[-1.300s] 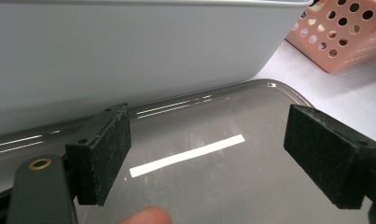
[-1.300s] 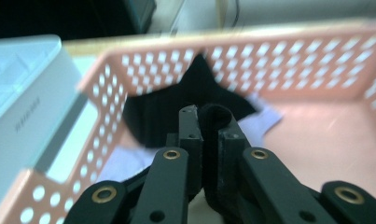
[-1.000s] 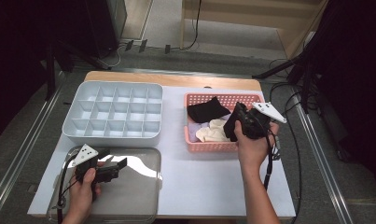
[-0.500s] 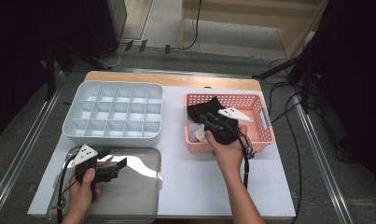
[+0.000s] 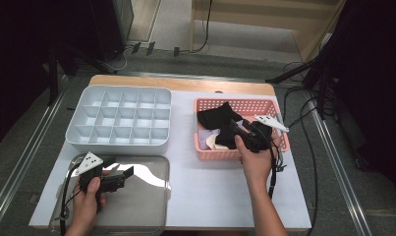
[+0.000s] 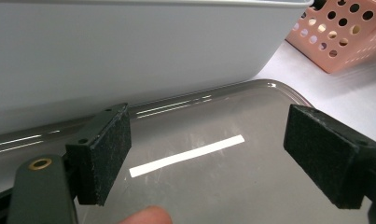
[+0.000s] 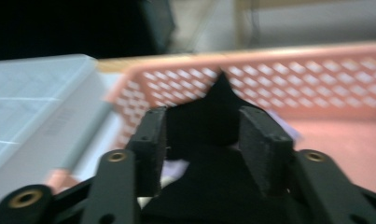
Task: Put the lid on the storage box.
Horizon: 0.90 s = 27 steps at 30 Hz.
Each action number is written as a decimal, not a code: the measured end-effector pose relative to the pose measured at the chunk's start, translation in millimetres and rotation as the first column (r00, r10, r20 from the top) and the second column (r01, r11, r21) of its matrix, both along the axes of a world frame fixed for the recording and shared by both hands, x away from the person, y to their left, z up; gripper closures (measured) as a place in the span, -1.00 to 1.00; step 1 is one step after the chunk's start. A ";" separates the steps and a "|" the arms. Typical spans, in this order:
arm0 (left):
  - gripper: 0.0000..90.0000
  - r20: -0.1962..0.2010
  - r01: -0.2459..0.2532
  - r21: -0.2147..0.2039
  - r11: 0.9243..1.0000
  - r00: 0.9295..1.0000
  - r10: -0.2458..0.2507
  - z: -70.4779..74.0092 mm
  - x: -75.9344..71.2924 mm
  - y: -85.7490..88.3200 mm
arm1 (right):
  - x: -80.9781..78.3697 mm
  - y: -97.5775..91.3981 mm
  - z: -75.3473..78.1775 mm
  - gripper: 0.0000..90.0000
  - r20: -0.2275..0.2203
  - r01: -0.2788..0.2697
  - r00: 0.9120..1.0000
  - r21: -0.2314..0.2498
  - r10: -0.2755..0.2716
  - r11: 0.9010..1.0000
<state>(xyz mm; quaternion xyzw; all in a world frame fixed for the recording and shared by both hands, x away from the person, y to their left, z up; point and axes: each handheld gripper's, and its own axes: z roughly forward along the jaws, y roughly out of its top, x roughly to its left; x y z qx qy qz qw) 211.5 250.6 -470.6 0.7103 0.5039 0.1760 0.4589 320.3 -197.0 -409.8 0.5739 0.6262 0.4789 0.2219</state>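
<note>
Sorting looks barely begun: we see every cell of the grey divided organiser tray [image 5: 119, 120] bare, while the black cloth [image 5: 217, 118] and a pale cloth [image 5: 216, 142] lie bundled in the pink perforated basket [image 5: 235, 104]. We judge that picking the first piece out and carrying it to a compartment is all left to do.

Right hand-held gripper [image 5: 235, 132]: down inside the basket, tip over the black cloth. Its jaws have just been opening. In the right gripper view the right hand-held gripper [image 7: 202, 140] has the black cloth [image 7: 209, 126] standing up as a peak between the two pads, more of it heaped just below. The picture is blurred, so we cannot tell whether the pads press on the fabric; they look parted, with cloth between them, not clamped. We read this as a reach in hand, no grip made.

Left hand-held gripper [image 5: 121, 178]: held over the clear lid [image 5: 146, 196], which lies flat on the white surface [image 5: 210, 196] in front of the organiser tray. In the left gripper view its pads [image 6: 104, 156] stand wide apart with nothing between them, released, above the lid [image 6: 213, 182] and facing the tray's grey wall [image 6: 129, 56]. It is well apart from the basket and its cloths.
</note>
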 end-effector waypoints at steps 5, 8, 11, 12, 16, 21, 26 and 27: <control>-0.64 0.001 0.000 0.001 1.000 1.000 0.000 0.0 0.0 0.2 | 13.6 -0.6 -12.4 -0.08 -0.126 0.034 0.991 -0.022 -0.036 0.999; -0.64 -0.002 0.004 0.000 1.000 1.000 -0.004 0.1 0.1 0.5 | 20.0 1.2 -17.9 -0.10 -0.178 0.043 0.983 -0.043 -0.050 0.998; -0.64 -0.001 0.005 -0.003 1.000 1.000 -0.005 0.1 0.1 0.6 | 24.9 1.7 -22.5 -0.14 -0.227 0.051 0.972 -0.055 -0.062 0.997; -0.64 -0.001 0.005 -0.004 1.000 1.000 -0.005 0.0 0.2 0.6 | 26.3 2.1 -23.7 -0.17 -0.248 0.053 0.967 -0.054 -0.065 0.997; -0.64 -0.002 0.006 -0.004 1.000 1.000 -0.006 0.0 0.2 0.7 | 32.2 3.7 -29.6 -0.48 -0.315 0.059 0.946 -0.056 -0.074 0.997; -0.64 -0.003 0.008 -0.005 1.000 1.000 -0.008 -0.1 0.2 0.5 | 35.4 8.3 -33.8 -0.56 -0.374 0.042 0.925 -0.065 -0.064 0.997; -0.64 -0.002 0.007 -0.002 1.000 1.000 -0.007 -0.1 0.2 0.1 | 39.3 8.8 -34.5 -0.34 -0.434 -0.002 0.901 -0.023 -0.009 1.000; -0.64 -0.004 0.007 -0.003 1.000 1.000 -0.007 -0.1 0.2 -0.1 | 39.6 9.2 -34.6 -0.24 -0.432 -0.003 0.902 -0.015 -0.004 1.000</control>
